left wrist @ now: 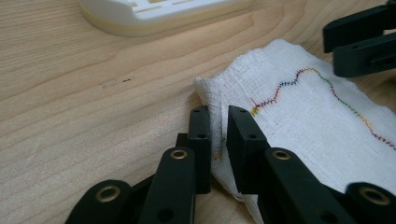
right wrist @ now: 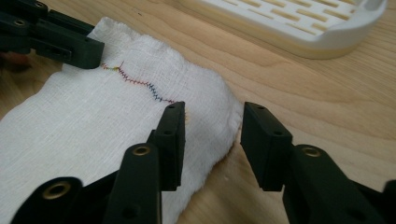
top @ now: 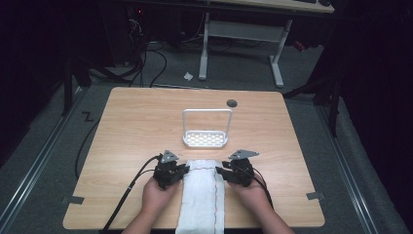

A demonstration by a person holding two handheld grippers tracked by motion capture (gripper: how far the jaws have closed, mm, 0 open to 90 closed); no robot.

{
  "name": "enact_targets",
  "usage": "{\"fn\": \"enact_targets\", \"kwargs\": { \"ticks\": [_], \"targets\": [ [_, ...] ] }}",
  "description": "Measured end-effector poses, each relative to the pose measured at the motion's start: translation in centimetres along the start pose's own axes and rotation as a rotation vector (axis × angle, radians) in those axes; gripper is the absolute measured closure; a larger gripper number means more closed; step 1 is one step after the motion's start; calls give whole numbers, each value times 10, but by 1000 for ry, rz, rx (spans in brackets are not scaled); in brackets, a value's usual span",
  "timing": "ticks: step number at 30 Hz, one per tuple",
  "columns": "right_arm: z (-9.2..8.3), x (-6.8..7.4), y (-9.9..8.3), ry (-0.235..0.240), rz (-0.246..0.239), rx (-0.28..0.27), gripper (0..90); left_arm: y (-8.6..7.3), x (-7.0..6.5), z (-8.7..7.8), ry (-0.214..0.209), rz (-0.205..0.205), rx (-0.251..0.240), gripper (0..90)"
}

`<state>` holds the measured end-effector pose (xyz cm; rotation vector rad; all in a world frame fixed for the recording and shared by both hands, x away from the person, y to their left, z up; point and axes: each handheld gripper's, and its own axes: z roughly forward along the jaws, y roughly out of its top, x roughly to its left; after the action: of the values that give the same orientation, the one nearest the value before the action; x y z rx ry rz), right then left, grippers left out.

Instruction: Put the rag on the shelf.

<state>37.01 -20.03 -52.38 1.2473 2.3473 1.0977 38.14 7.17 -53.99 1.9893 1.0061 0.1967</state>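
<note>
A white folded cloth [top: 202,195] with a wavy multicoloured stitch line lies at the table's near edge, between my two grippers. My left gripper [top: 184,169] sits at the cloth's far left corner. In the left gripper view its jaws [left wrist: 218,114] are pinched on the cloth's [left wrist: 308,107] edge. At the far right corner is my right gripper [top: 221,171]. In the right gripper view it [right wrist: 212,112] stands open, with the cloth's [right wrist: 93,121] corner lying between its jaws. A hand holds each gripper.
A white slotted rack [top: 205,140] with a tall wire handle stands just beyond the cloth, mid-table. A small dark round hole [top: 232,103] is near the far edge. Black cables trail off the table's left and right front. Another desk's legs stand behind.
</note>
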Motion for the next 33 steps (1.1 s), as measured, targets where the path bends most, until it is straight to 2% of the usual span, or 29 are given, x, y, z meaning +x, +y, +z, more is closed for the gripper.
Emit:
{"fn": "enact_targets", "kwargs": {
  "ticks": [2,5,10,12,15,19,20,22,24,28,33],
  "targets": [
    [6,-1,2,1,-16,9,562,0,0,0,0,-1,0,790],
    [11,-2,4,11,-1,17,512,0,0,0,0,-1,-1,788],
    [14,4,3,-2,-47,25,491,0,0,0,0,-3,-1,785],
    [15,7,2,-11,-74,20,517,0,1,0,-1,-4,-2,785],
    [14,8,1,-5,-68,18,577,0,1,0,-1,-4,-2,783],
    [14,10,-1,9,-42,7,703,0,1,0,-4,-7,-2,782],
    [14,11,-2,22,-34,7,758,0,1,0,-6,-8,-2,782],
    [14,11,-3,49,-10,0,811,0,1,0,-6,-9,-2,781],
    [14,11,-3,54,-4,2,831,0,2,-1,-7,-10,0,782],
    [13,15,-2,31,-33,5,844,-1,2,-1,-12,-13,1,785],
    [1,18,1,29,-36,-75,847,0,6,-4,-52,-46,-21,855]
  ]
}}
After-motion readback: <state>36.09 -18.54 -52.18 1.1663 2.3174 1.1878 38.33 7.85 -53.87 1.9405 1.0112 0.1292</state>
